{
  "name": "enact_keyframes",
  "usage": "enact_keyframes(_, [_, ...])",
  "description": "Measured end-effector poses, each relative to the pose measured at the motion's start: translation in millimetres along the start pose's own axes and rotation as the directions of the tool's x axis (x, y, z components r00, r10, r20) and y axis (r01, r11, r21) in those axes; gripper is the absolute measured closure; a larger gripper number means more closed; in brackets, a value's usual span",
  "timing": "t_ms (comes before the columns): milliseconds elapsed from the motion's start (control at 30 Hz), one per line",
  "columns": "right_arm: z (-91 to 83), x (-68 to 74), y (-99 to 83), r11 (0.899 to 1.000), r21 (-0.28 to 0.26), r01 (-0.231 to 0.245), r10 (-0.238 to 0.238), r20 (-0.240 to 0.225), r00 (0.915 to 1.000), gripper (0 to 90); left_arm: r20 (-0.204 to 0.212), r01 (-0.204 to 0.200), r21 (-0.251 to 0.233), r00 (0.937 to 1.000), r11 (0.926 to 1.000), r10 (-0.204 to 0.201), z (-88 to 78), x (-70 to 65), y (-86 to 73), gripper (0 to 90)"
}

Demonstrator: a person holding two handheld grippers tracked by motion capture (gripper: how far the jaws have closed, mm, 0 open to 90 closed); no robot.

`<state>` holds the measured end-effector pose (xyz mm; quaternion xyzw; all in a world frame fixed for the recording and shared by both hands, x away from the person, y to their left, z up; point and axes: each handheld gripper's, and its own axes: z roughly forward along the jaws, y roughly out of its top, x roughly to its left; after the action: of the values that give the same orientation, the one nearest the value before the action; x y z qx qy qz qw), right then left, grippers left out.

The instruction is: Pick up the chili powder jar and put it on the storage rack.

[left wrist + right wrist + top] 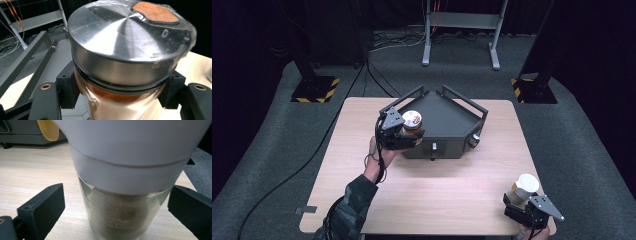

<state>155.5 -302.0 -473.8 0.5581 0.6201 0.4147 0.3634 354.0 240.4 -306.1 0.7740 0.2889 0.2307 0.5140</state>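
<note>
Table (362, 200): carries the tray, both jars and both grippers.
Tray (447, 125): at the middle of the far edge.
Metal-lidded jar (412, 122): at the tray's left corner, between the jaws of the left gripper (404, 134).
White-capped jar (524, 187): near the right front corner, well apart from the tray, between the jaws of the right gripper (519, 202).

Table (427, 195) middle open; tray (447, 125) blocks rear.
</note>
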Motion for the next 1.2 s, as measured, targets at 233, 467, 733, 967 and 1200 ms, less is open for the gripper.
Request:
enact_keyframes(233, [0.0,-0.1,0.2,1.0,0.001,-0.001,0.001,-0.001,1.0,0.0,-0.007,0.0,0.002,1.0,1.0,0.0,3.1,2.3,3.4,31.7])
enact_keyframes(467, [0.0,-0.1,-0.1,1.0,0.0,0.0,0.0,-0.001,1.0,0.0,-0.009,0.002,0.011,1.0,0.9999,-0.002,8.8,5.0,7.4,31.7])
enact_keyframes(733, [0.0,-0.5,0.1,1.0,0.001,0.001,-0.001,-0.003,1.0,0.0,-0.011,0.003,0.017,0.9999,0.9998,-0.003,13.9,7.6,11.5,31.7])
enact_keyframes(967, [0.0,-0.5,0.2,1.0,0.001,-0.001,0.001,-0.003,1.0,0.0,-0.012,0.0,0.02,0.9999,0.9998,0.0,18.8,8.7,15.6,31.7])
enact_keyframes(1200, [0.1,-0.6,0.5,1.0,0.003,-0.002,0.002,-0.004,1.0,0.0,-0.014,0.003,0.025,0.9999,0.9997,-0.002,23.5,10.5,18.5,31.8])
